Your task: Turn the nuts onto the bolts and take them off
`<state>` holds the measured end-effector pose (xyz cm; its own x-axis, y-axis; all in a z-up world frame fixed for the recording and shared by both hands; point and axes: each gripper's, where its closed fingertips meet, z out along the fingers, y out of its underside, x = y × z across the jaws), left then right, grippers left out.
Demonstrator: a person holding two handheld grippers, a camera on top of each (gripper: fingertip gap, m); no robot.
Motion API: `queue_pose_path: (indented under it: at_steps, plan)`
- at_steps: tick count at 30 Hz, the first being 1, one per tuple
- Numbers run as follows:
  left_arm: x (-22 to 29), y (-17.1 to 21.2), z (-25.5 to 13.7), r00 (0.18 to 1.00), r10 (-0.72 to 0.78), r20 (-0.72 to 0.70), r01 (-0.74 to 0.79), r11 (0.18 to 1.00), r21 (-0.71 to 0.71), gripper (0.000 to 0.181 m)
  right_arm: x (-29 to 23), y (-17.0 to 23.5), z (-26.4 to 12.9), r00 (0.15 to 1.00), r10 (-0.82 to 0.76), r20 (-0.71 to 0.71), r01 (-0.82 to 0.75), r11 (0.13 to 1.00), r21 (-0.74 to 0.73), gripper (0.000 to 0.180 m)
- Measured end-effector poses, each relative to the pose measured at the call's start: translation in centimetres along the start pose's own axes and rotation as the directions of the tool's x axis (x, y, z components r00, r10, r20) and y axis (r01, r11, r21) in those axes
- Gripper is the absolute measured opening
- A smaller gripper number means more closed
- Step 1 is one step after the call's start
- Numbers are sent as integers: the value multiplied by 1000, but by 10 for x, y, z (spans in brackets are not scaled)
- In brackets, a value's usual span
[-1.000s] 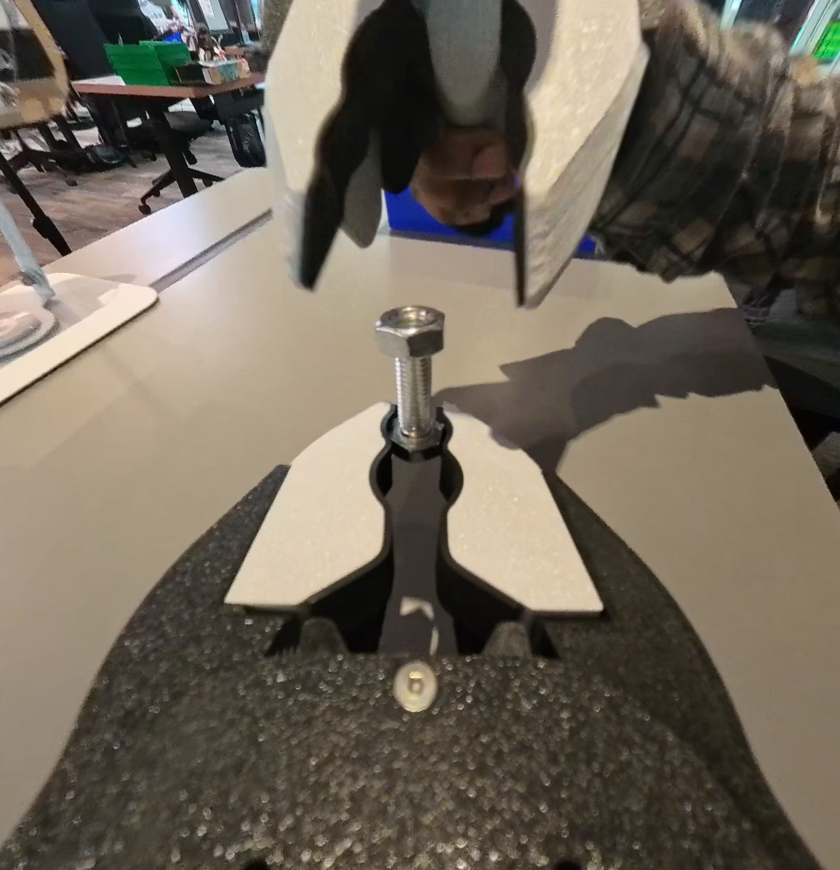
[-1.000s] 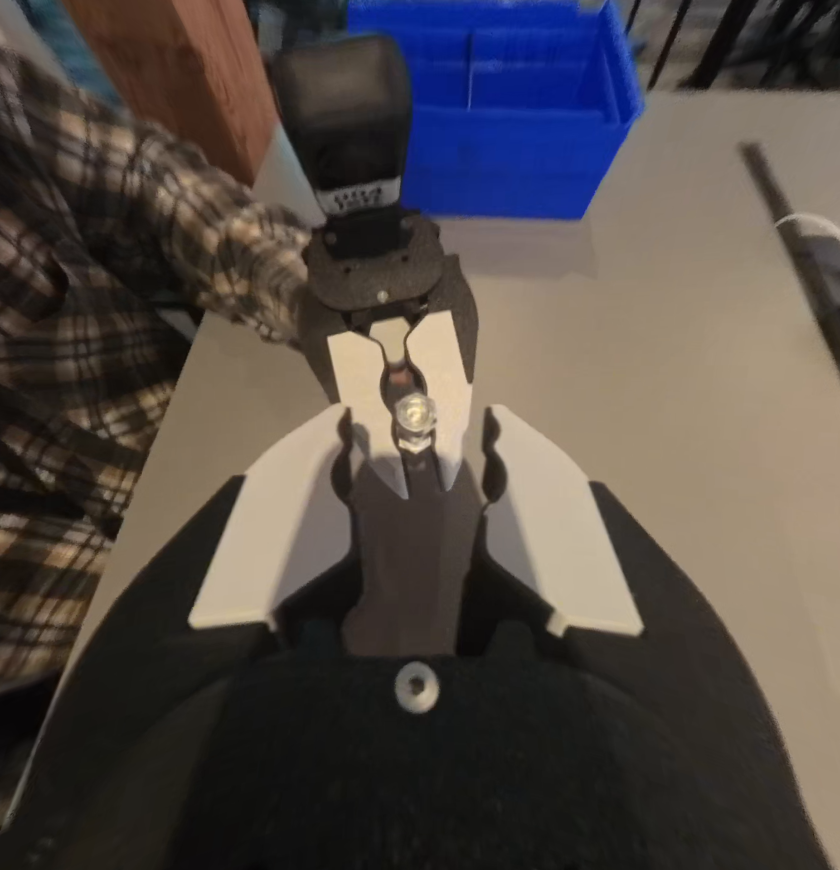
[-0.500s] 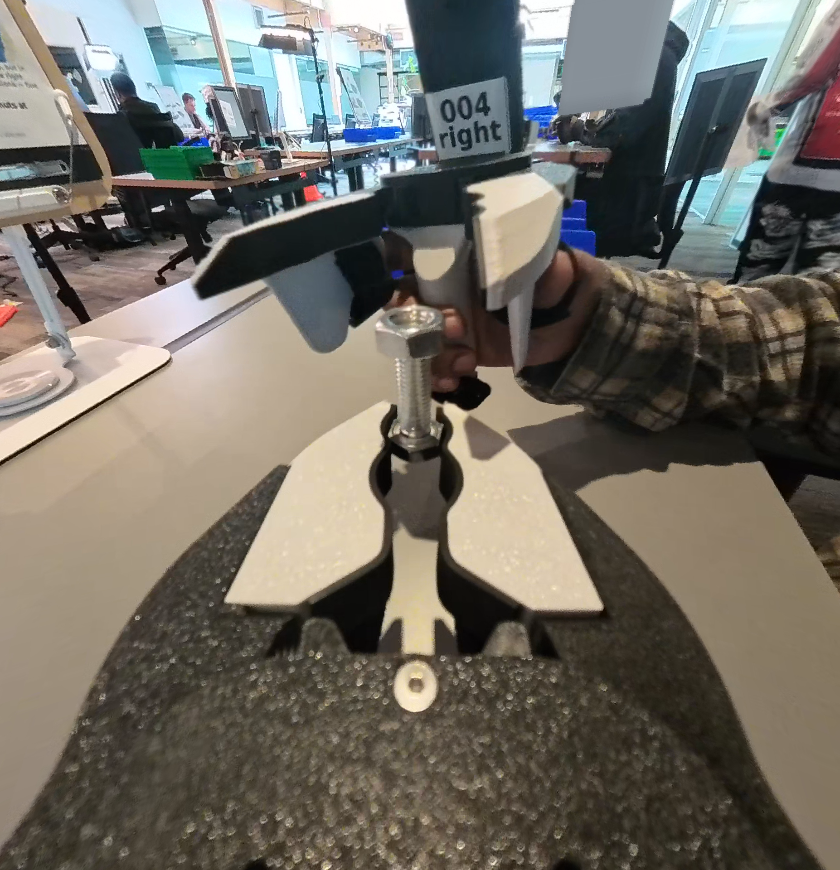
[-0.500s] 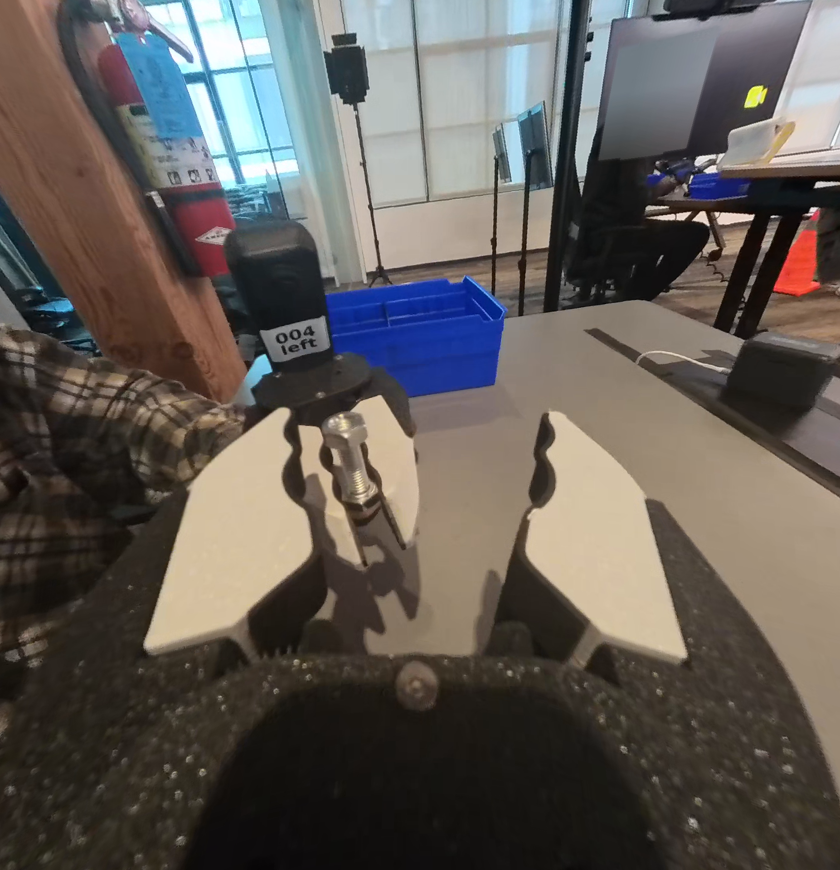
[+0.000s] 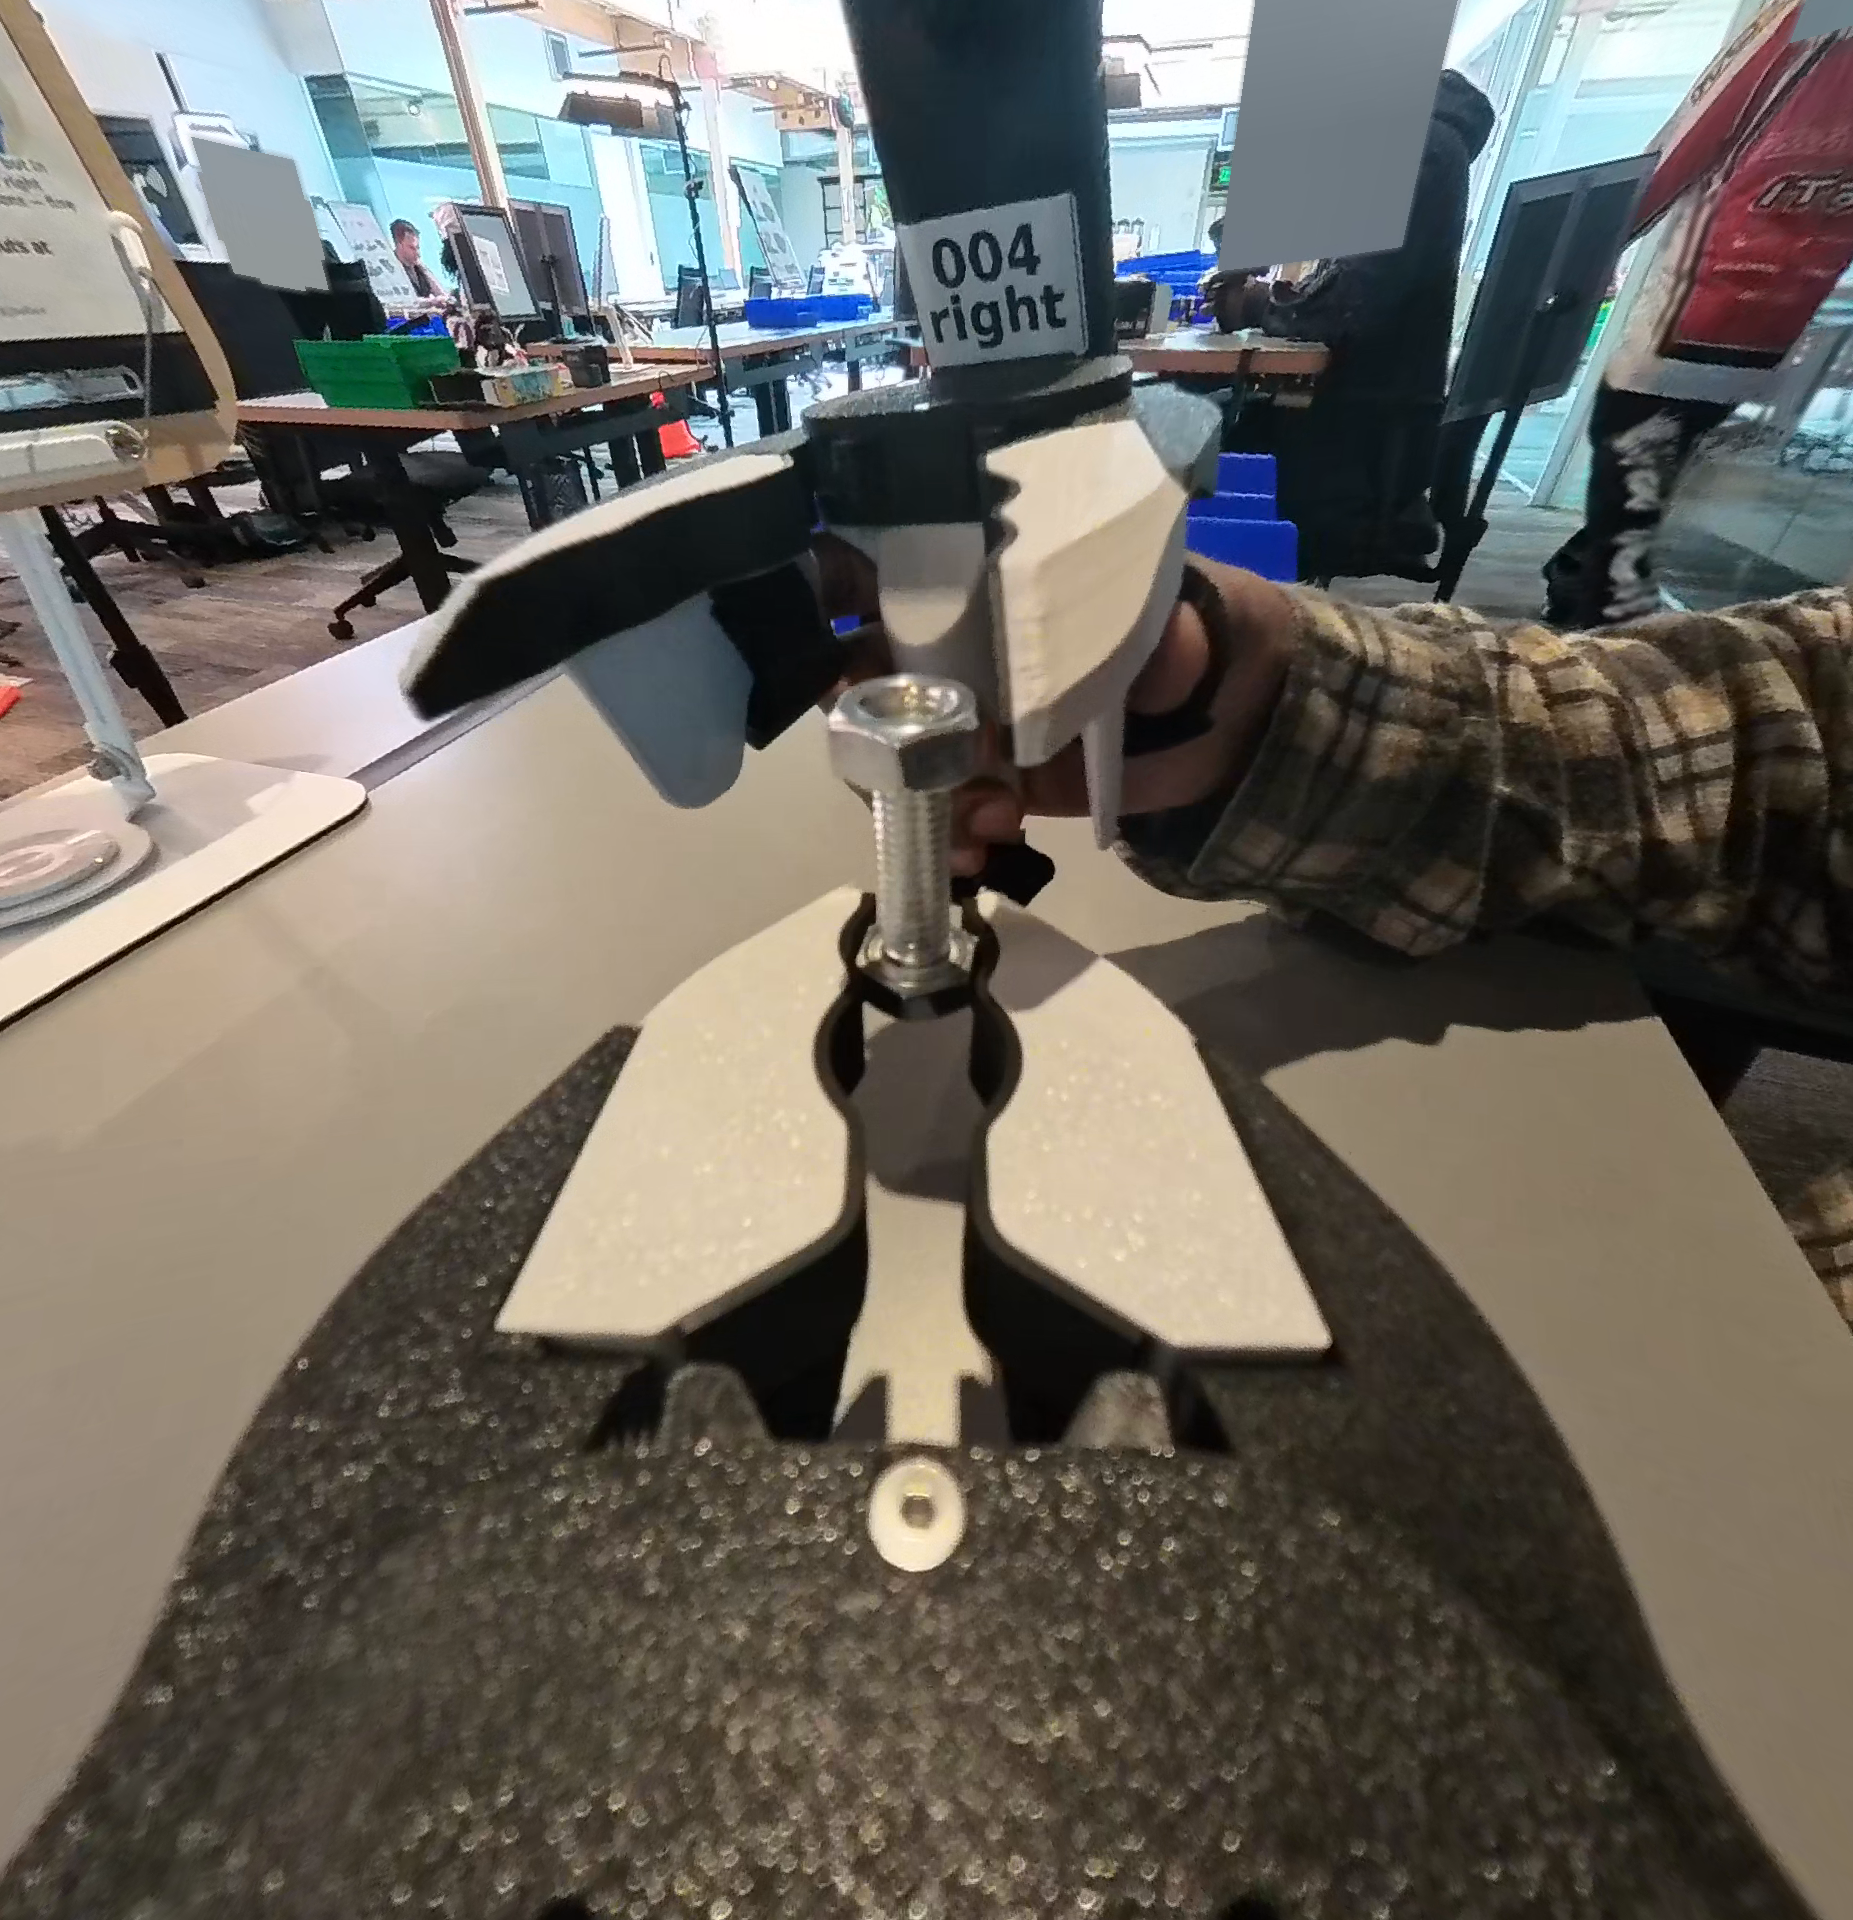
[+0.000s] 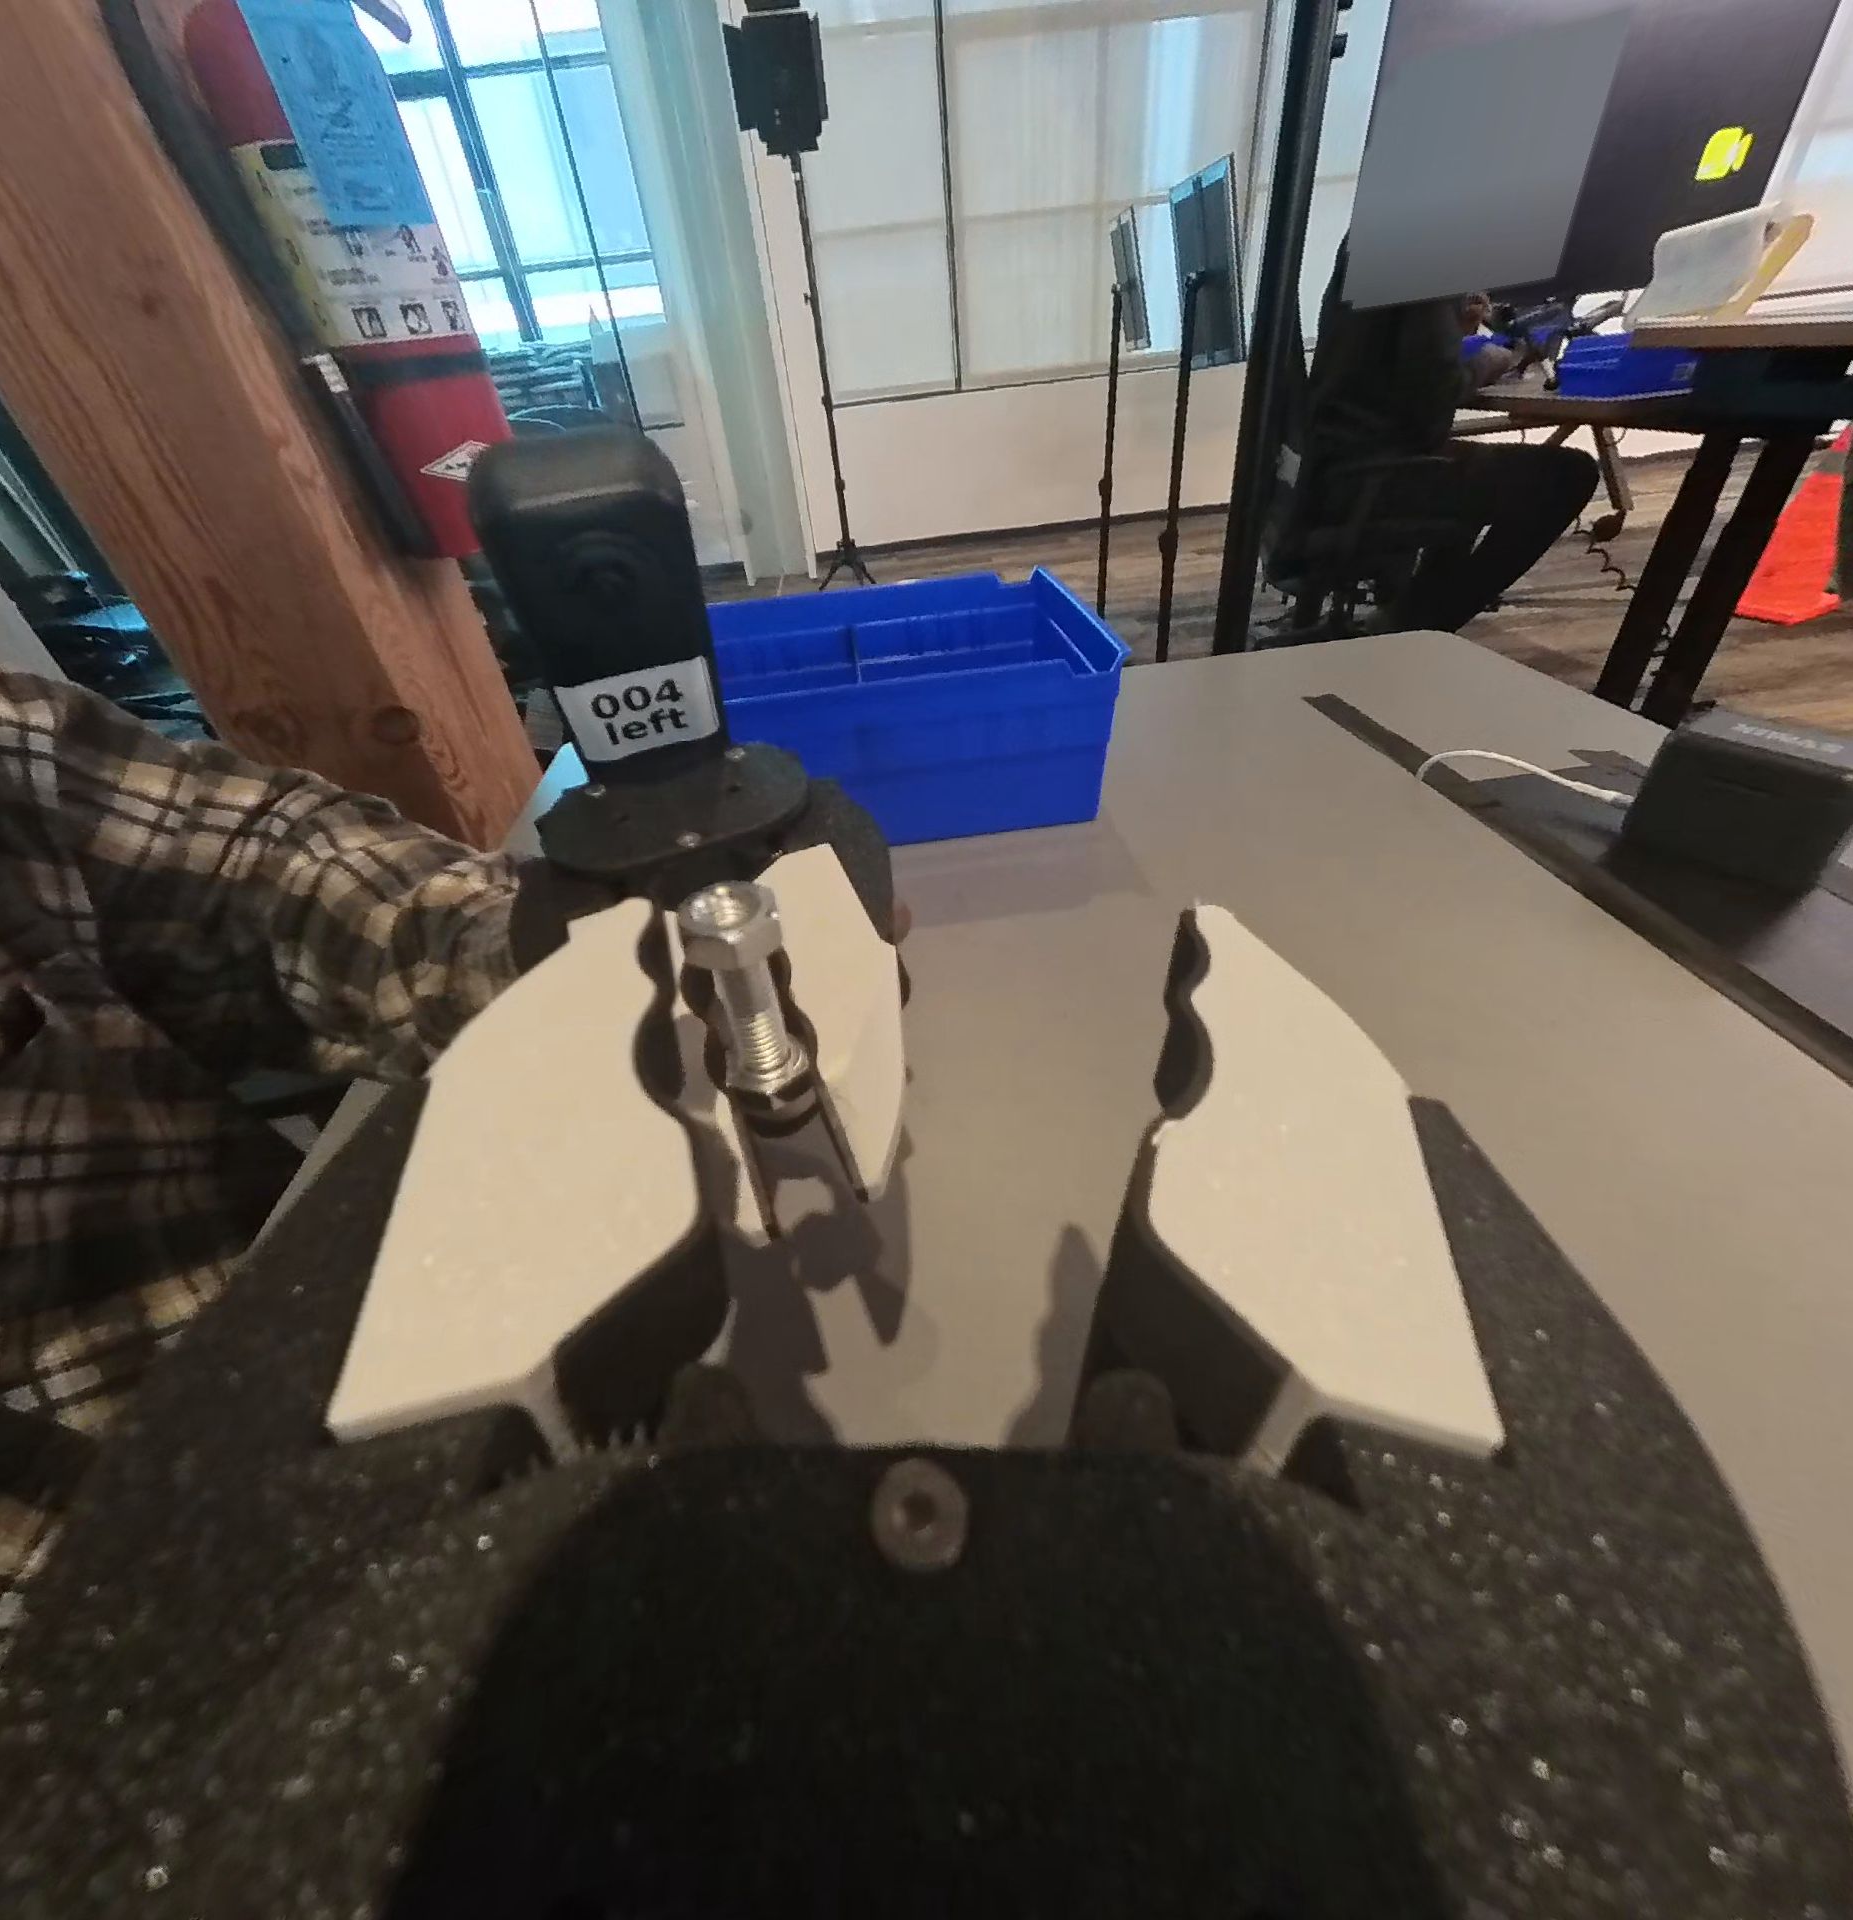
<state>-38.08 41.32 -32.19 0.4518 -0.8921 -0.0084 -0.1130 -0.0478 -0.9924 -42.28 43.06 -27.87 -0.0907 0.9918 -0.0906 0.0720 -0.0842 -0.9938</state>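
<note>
A silver bolt [image 5: 906, 821] stands upright, hex head on top. My left gripper [image 5: 917, 966] is shut on the nut [image 5: 917, 951] at the bolt's lower end, a little above the grey table [image 5: 434, 1039]. My right gripper [image 6: 917, 925] is open and empty. Seen from the left wrist, its fingers [image 5: 683, 727] stand just behind the bolt head, one to each side. In the right wrist view the bolt [image 6: 740, 987] sits between my jaws, close to the left finger [image 6: 548, 1143], and the left gripper [image 6: 787, 1122] faces me.
A blue bin [image 6: 901, 707] stands at the table's far edge by a wooden pillar with a fire extinguisher. A black box [image 6: 1753, 800] with a white cable lies at the right. A white lamp base [image 5: 122, 862] sits at left. Plaid sleeves [image 5: 1524, 769] reach in. My hands' fingertips stand some 5 cm from each other.
My right gripper swung up from pointing down over the bolt to nearly level, its open fingers now flanking the bolt head. The left gripper and the bolt stayed put.
</note>
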Motion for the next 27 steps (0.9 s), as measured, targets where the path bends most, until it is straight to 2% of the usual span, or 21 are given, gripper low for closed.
queue_pose_path:
  at_steps: [27]
  plan:
    - [0,-3,-2,1000,9,3,-9,1000,9,15,0,-7,-9,1000,1,12,-1,999,33,88]
